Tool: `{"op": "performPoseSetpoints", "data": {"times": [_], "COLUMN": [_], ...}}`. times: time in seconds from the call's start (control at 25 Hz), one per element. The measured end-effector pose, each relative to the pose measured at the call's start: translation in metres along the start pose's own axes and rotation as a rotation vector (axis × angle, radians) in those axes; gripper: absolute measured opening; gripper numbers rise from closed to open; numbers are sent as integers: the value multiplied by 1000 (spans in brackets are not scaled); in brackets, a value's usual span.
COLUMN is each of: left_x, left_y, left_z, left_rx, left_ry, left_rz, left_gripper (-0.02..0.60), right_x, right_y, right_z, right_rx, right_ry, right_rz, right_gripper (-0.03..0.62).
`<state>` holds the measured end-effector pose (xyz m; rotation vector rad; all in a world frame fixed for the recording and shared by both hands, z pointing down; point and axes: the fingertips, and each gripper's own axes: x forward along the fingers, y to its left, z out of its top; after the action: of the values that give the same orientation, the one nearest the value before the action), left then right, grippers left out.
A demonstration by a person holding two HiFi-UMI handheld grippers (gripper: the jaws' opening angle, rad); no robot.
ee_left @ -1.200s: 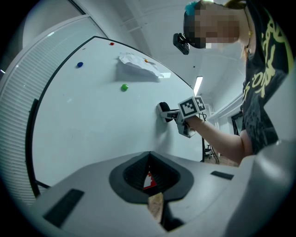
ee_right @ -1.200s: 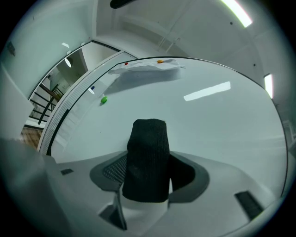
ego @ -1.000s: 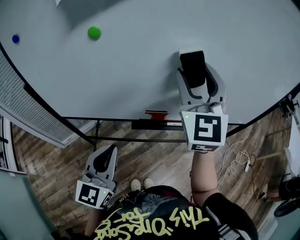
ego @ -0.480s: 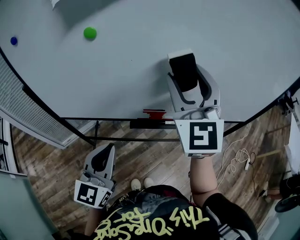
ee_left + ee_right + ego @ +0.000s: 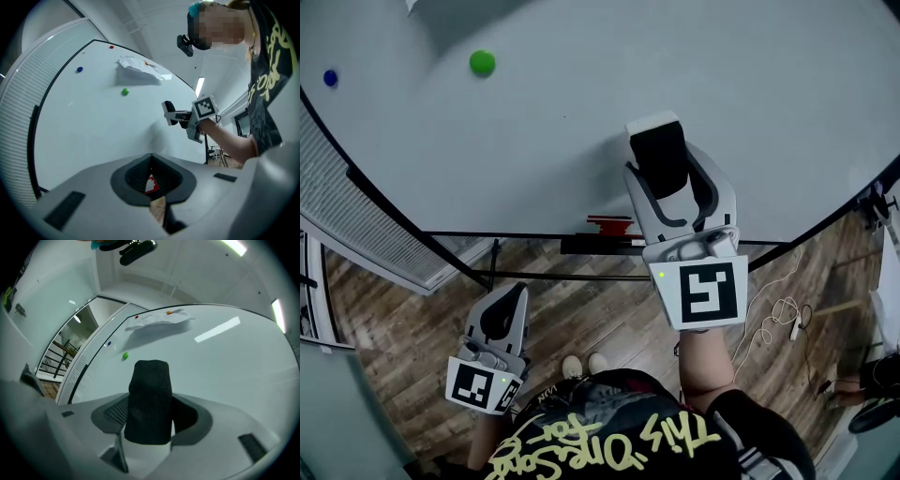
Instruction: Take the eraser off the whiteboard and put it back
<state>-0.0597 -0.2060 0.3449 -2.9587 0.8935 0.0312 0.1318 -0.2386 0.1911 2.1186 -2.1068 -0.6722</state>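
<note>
Eraser (image 5: 659, 155) — black felt, white back — is clamped between the jaws of my right gripper (image 5: 667, 173), held up at the whiteboard (image 5: 562, 131), right of centre. I cannot tell whether it touches the surface. My left gripper (image 5: 508, 317) hangs low over the wood floor (image 5: 600, 319), well apart from the board — jaws together, nothing between them. Green magnet (image 5: 482, 63) sits far left on the board.
</note>
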Motion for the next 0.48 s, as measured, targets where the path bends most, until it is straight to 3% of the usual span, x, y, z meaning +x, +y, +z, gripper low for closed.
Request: {"op": "performPoseSetpoints", "data": {"times": [0.48], "left_x": [0], "left_y": [-1], "left_z": [3], "left_rx": [9], "left_ry": [-2], "left_rz": [-7], "left_gripper": [8], "right_x": [-15], "right_y": [19], "right_z": [-3], "right_rx": [67], "right_ry": [-12], "right_rz": [50], "right_gripper": [259]}}
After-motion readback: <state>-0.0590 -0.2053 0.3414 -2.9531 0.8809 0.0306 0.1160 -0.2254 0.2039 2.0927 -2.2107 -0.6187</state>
